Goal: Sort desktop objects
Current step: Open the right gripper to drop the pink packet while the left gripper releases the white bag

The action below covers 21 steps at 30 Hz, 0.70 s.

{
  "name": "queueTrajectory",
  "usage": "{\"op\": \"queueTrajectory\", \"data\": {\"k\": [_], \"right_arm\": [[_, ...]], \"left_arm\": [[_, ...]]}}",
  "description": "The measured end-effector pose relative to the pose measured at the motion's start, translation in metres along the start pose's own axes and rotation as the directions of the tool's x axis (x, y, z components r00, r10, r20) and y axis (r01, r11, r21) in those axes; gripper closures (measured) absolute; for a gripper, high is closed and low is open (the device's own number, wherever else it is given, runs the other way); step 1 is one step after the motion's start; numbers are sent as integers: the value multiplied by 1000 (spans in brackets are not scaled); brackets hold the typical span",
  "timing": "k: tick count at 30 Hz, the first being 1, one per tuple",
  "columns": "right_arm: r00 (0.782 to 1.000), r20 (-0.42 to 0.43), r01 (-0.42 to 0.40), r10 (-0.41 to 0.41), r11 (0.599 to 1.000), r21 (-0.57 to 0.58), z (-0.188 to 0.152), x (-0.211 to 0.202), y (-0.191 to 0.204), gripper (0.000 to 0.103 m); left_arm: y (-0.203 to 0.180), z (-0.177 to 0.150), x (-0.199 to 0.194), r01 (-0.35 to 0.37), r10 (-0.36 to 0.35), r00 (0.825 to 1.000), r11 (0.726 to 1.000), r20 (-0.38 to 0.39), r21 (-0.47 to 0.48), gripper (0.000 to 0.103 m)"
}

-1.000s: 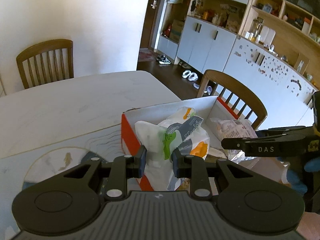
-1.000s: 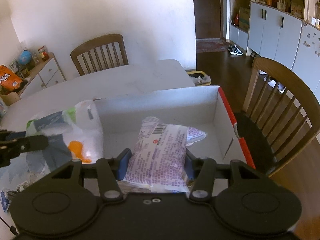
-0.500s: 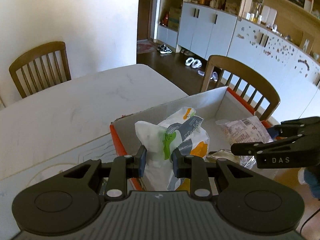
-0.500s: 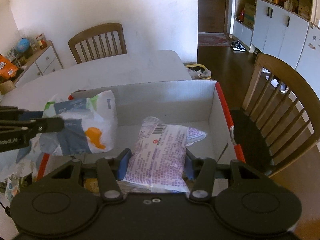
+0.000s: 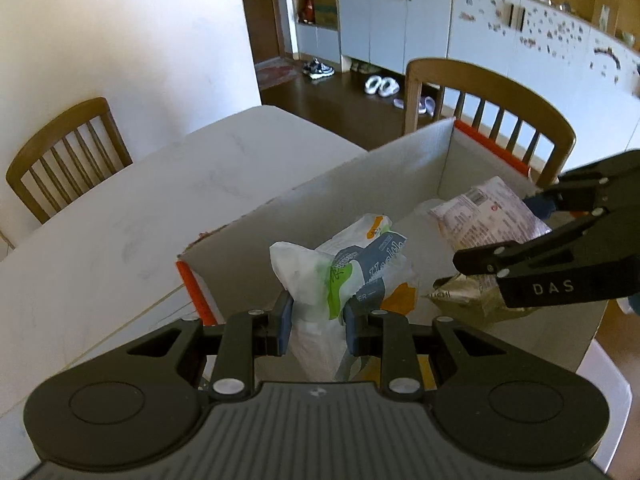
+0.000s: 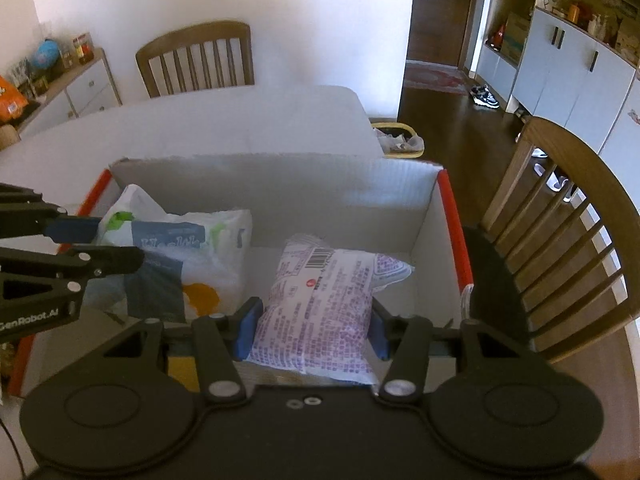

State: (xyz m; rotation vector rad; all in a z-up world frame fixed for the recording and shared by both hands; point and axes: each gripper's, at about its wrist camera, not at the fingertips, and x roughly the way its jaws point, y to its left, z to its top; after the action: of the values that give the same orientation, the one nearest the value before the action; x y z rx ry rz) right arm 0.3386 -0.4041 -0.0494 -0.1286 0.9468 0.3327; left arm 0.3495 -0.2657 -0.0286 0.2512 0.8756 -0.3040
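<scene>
An open cardboard box (image 5: 368, 172) (image 6: 280, 184) with orange edges stands on the white table. My left gripper (image 5: 314, 316) is shut on a white packet with green and blue print (image 5: 352, 268) (image 6: 192, 248), held inside the box's left half. My right gripper (image 6: 312, 332) is shut on a white pouch with purple print and a barcode (image 6: 324, 296) (image 5: 488, 216), held over the box's right half. Under that pouch lies a gold foil packet (image 5: 468, 296). Each gripper shows at the side of the other's view.
The white table (image 5: 140, 220) stretches left and behind the box. Wooden chairs stand at the far side (image 6: 196, 60) and right beside the box (image 6: 568, 224). A small bin (image 6: 396, 140) sits on the floor past the table's corner. Cabinets (image 5: 400, 8) line the far wall.
Both grippers have moved down and forward with their packets, from above the box's near edge to inside the box. Their grips have not changed.
</scene>
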Motion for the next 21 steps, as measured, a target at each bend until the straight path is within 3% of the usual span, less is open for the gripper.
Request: {"op": "queueTrajectory", "data": {"k": [15, 21], "right_arm": [[996, -79, -54, 46, 994, -97, 9, 29, 3, 49], [992, -107, -70, 62, 994, -80, 17, 38, 2, 48]], "left_arm": [[-10, -2, 25, -26, 33, 996, 997, -85, 74, 78], [-4, -4, 30, -14, 20, 993, 999, -119, 46, 78]]}}
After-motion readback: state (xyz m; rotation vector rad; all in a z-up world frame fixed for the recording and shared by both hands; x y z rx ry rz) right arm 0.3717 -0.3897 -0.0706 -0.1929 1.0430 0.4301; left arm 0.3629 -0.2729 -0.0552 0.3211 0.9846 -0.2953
